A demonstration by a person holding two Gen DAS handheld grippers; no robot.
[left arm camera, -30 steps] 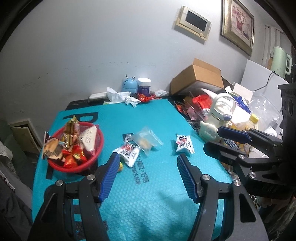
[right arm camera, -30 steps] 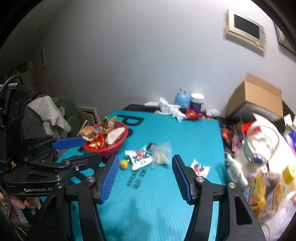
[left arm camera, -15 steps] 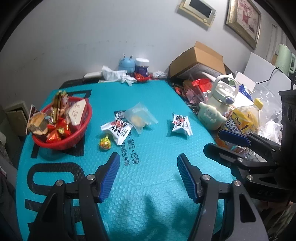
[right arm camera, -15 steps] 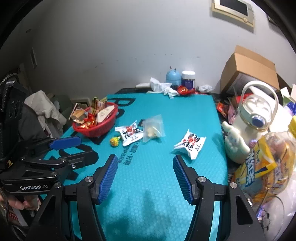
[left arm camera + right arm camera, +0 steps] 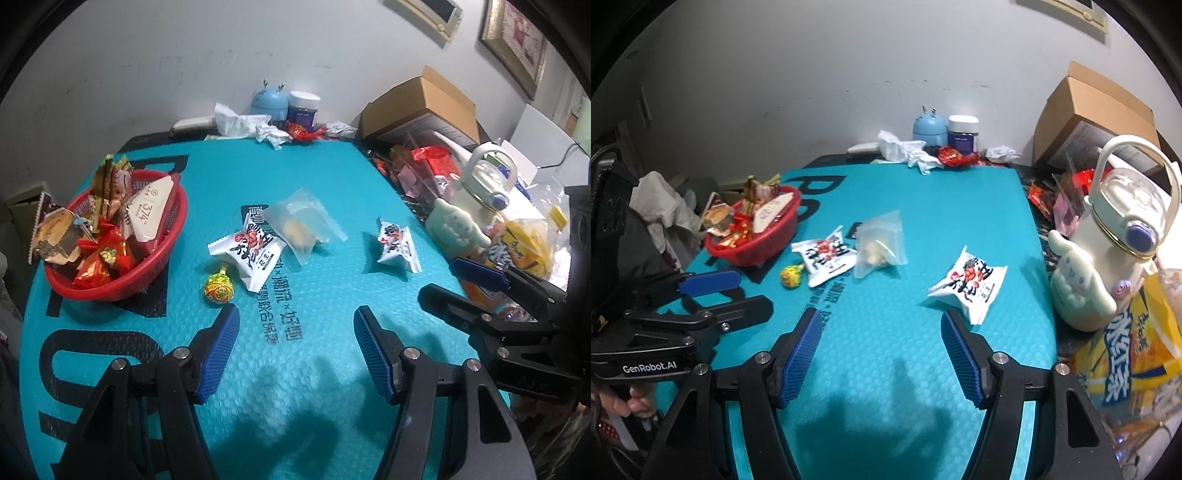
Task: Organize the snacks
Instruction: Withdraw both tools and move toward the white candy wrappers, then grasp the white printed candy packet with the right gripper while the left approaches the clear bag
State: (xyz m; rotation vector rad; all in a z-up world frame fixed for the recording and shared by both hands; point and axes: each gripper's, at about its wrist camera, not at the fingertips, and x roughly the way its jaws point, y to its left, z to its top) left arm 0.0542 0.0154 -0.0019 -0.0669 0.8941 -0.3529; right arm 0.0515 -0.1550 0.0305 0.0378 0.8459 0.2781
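Desk [image 5: 314,369] under dimpled teal foam mat; round red plastic basket [image 5: 162,258] heaped with foil-wrapped snacks at left. Crinkled white snack packet [image 5: 967,286] lying flat just ahead of right gripper [image 5: 881,352], ribbed blue pads opening, nothing between. Left gripper [image 5: 295,350] half-wide, empty.

We read "GenRobot.AI", white letters, on black body of left gripper [image 5: 729,291]. "374" printed on white triangular packet [image 5: 147,216] standing in red basket [image 5: 162,258]. Big black letters on teal mat [image 5: 295,369], cut off by basket and frame edges: we make out "P" or "R", "O". Row of Chinese characters with "×" signs printed on mat near middle. Chinese characters on two white snack packets [image 5: 247,254] [image 5: 967,288] and on yellow bag [image 5: 1126,354]; we cannot read them surely.
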